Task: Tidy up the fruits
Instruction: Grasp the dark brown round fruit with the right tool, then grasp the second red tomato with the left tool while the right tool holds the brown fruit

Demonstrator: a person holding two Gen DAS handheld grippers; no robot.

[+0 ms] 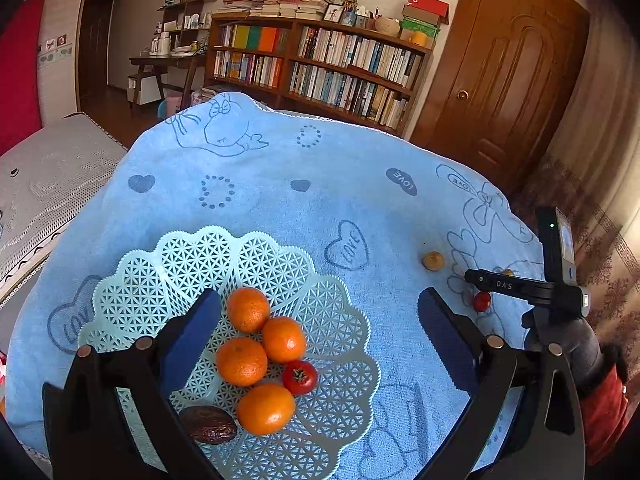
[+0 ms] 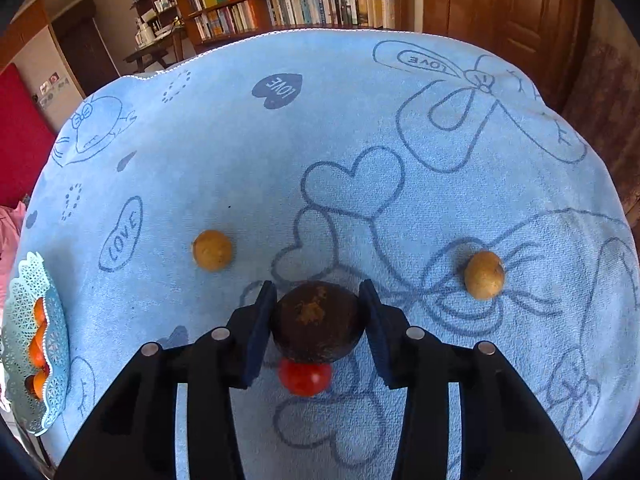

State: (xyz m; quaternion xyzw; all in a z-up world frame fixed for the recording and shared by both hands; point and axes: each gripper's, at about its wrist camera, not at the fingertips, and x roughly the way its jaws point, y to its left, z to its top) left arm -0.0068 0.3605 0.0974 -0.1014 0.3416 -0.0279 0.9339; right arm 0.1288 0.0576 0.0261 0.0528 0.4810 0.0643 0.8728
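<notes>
Two grippers: left gripper hovers wide-jawed over pale-green lattice plastic basket.
Right gripper: clamps dark-brown wrinkled round fruit near towel's right edge.

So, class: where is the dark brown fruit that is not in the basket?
In the right wrist view, the dark brown fruit sits between the right gripper's blue pads, above a red tomato on the blue towel.

right gripper jaws closed against both sides of a dark brown round fruit. red cherry tomato on the blue towel just below that fruit, partly hidden by it. two tan round fruits on the towel, one at left, one at right, well apart. pale lattice basket at left edge, oranges inside.
</notes>
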